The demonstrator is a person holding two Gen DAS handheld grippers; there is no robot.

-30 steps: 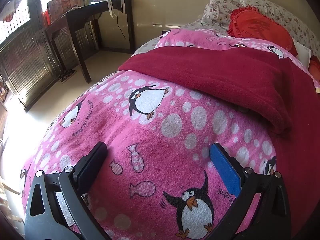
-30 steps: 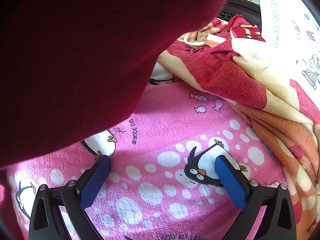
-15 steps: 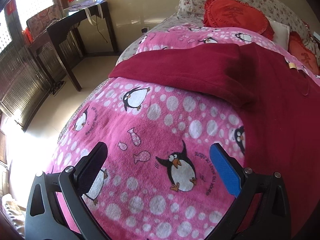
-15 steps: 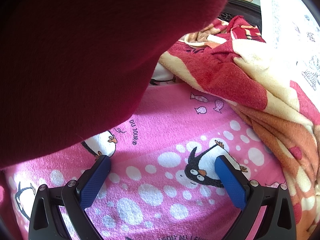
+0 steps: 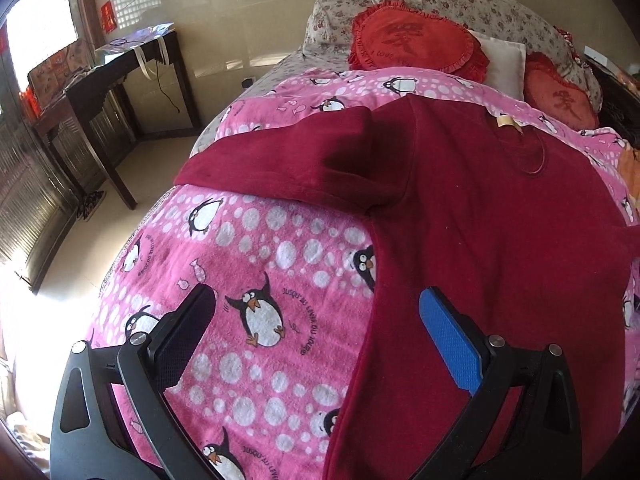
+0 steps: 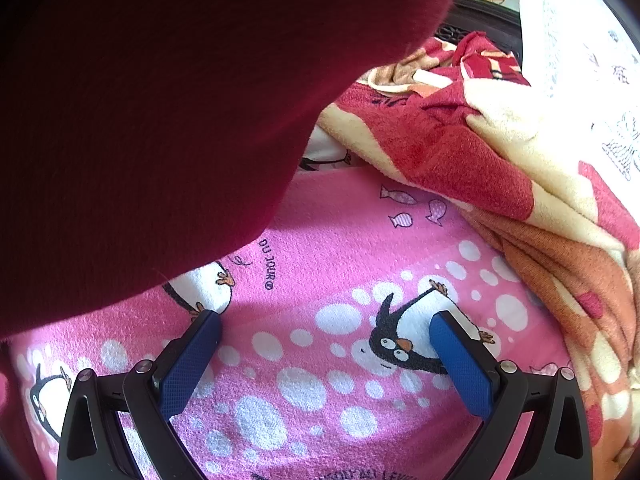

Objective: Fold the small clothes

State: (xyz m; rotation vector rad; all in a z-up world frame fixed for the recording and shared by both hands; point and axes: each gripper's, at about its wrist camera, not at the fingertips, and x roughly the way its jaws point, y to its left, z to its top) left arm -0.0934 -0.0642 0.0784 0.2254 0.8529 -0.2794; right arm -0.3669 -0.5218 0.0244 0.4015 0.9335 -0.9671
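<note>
Two grippers hang over a bed (image 5: 256, 92) covered by a pink penguin-print blanket (image 5: 280, 264). The left gripper (image 5: 316, 300) is released, its jaws spread wide above the blanket, the right-hand finger over the side edge of a dark red sweater (image 5: 492, 220). The sweater lies flat across the middle of the bed, one sleeve stretched toward the bed's left edge, its collar toward the head end. At the head end rest floral pillows (image 5: 460, 0) and two red frilled cushions (image 5: 412, 40). Past the bed's left edge a dark wooden side table (image 5: 108, 76) stands on a pale floor (image 5: 52, 276) near a bright window (image 5: 36, 36). The right gripper (image 6: 326, 320) is also released, empty, low over the blanket (image 6: 332, 248). The sweater (image 6: 160, 100) fills the upper left of its view, and a crumpled red, cream and orange blanket (image 6: 500, 160) is heaped on the bed to the right.
</note>
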